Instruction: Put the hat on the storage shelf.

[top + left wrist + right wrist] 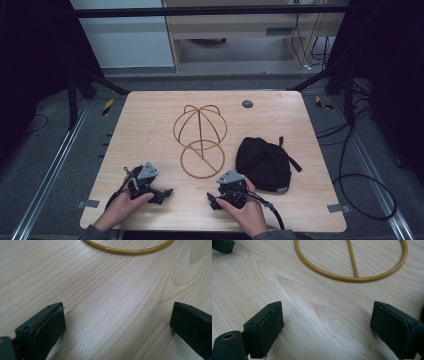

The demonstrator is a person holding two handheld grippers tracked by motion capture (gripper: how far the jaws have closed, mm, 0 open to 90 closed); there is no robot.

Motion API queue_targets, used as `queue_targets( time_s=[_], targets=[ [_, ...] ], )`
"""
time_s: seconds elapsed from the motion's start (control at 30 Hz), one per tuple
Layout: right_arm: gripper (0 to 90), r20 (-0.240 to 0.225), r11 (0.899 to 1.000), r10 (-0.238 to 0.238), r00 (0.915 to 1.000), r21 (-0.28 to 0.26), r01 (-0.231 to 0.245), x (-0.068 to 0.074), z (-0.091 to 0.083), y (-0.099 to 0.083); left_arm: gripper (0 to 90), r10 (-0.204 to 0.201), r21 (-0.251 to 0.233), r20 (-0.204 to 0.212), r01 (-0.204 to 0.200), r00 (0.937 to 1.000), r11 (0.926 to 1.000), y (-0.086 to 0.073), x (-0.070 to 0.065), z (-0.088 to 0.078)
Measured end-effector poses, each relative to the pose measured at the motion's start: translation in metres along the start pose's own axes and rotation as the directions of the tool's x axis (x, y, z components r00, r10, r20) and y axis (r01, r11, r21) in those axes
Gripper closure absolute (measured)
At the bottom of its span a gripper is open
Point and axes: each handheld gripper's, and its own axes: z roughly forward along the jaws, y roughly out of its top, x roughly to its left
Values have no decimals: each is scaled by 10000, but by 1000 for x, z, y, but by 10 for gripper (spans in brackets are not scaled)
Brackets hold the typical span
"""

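Note:
A gold wire hat stand stands at the middle of the wooden table, its round base ring flat on the wood. A black cap lies to the right of the ring. My left gripper rests near the front edge, left of the ring, held by a hand. It is open over bare wood, with the ring's rim ahead. My right gripper rests just below the ring, beside the cap. Its jaws stand open on bare wood, facing the base ring.
A small grey round insert sits in the table's far right part. Black cables loop on the floor to the right. A dark part of the left gripper shows at the top left of the right gripper view.

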Motion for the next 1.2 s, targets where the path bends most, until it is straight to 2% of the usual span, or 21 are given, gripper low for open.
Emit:
queue_targets(
  time_s=[0.13,0.2,0.23,0.27,0.3,0.37,0.4,0.5,0.53,0.6,0.77,0.83,0.9,0.93,1.07,1.13,1.2],
  targets=[
    [82,45,10000,61,10000,64,-61,1,2,2,0,28,2,0,-28,10000,10000,0,0,0],
    [91,172,9993,115,9998,346,-121,2,2,5,0,29,2,1,-29,10000,10000,0,0,0],
    [133,357,9988,136,9993,464,-153,2,0,7,0,23,3,1,-23,10000,10000,0,0,0],
    [161,558,9994,90,9984,341,-109,3,-3,7,0,25,1,2,-25,10000,10000,0,0,0],
    [140,578,9998,26,9983,194,-37,4,-5,8,0,22,0,-1,-22,10000,10000,0,0,0],
    [112,389,9998,68,9992,-175,-61,6,-17,11,0,11,0,-11,-11,10000,10000,0,0,0],
    [104,441,9995,12,9990,-329,3,6,-23,12,0,-10,1,-8,10,10000,10000,0,0,0],
    [89,854,9972,100,9963,-741,-37,6,-41,12,0,19,15,-10,-19,10000,10000,0,0,0],
    [89,854,9972,100,9963,-741,-37,6,-41,12,0,19,15,-10,-19,10000,10000,0,0,0],
    [102,1422,9920,289,9894,-1259,-109,0,-61,8,0,19,-5,17,-19,10000,10000,0,0,0],
    [80,2227,9821,768,9719,-1853,-352,-10,-82,2,0,20,-7,15,-20,10000,10000,0,0,0],
    [70,2562,9770,993,9615,-2086,-453,-15,-88,0,0,17,-4,12,-17,10000,10000,0,0,0],
    [65,3049,9757,1035,9468,-2158,-372,-20,-92,-2,0,23,3,13,-23,10000,10000,0,0,0],
    [64,3188,9762,1017,9423,-2143,-328,-22,-93,-2,0,27,6,12,-27,10000,10000,0,0,0],
    [70,3541,9765,1269,9265,-2085,-541,-31,-101,-4,0,34,6,0,-34,10000,10000,0,0,0],
    [62,3463,9753,1300,9291,-2134,-569,-34,-108,-4,0,24,-4,-1,-24,10000,10000,0,0,0],
    [70,3548,9734,1318,9256,-2227,-533,-36,-112,-5,0,42,23,-1,-42,10000,10000,0,0,0]
  ],
)
